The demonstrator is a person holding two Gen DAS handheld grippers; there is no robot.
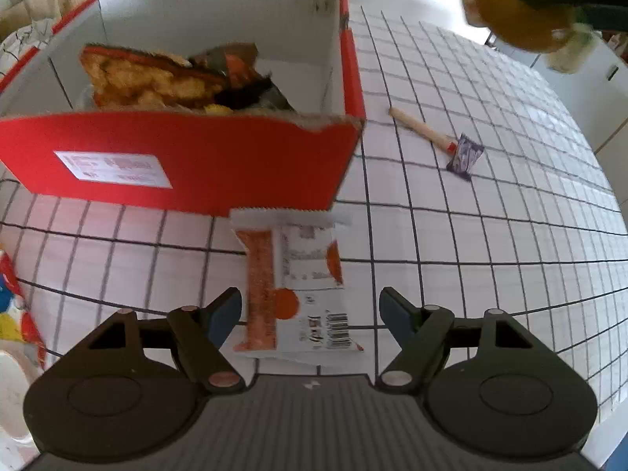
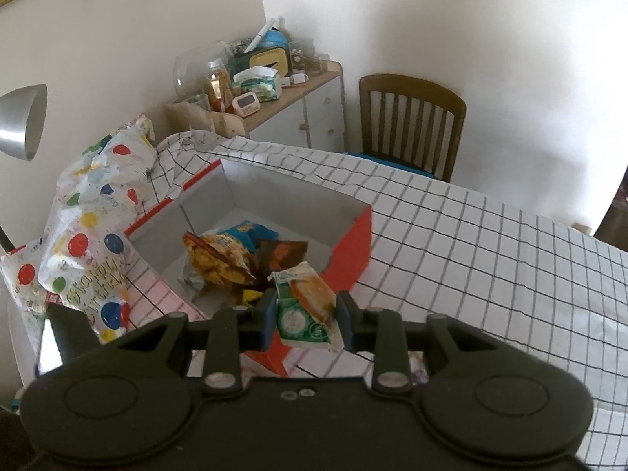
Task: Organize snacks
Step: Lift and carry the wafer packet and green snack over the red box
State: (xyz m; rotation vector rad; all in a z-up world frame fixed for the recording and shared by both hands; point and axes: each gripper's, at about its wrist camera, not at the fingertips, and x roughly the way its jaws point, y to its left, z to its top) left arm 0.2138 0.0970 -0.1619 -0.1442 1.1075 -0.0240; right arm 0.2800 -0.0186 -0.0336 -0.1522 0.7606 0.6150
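Observation:
A red cardboard box [image 1: 196, 165] with white inner walls stands on the checked tablecloth and holds several snack bags [image 1: 157, 78]. In front of it lies a white and orange snack bar [image 1: 298, 274], flat on the cloth between the fingers of my left gripper [image 1: 310, 308]. That gripper is open and its pads do not touch the bar. My right gripper [image 2: 308, 310] is shut on a green, white and orange snack packet [image 2: 310, 290] above the near corner of the box [image 2: 353, 251], with the bags [image 2: 219, 259] below it. The packet [image 1: 518, 19] shows blurred at the left wrist view's top right.
A thin wooden-coloured stick [image 1: 422, 129] and a small purple wrapper [image 1: 465, 156] lie on the cloth right of the box. Balloon-print wrapping paper [image 2: 90, 235] is heaped left of the box. Behind the table stand a wooden chair [image 2: 412, 125] and a cluttered sideboard [image 2: 274, 90].

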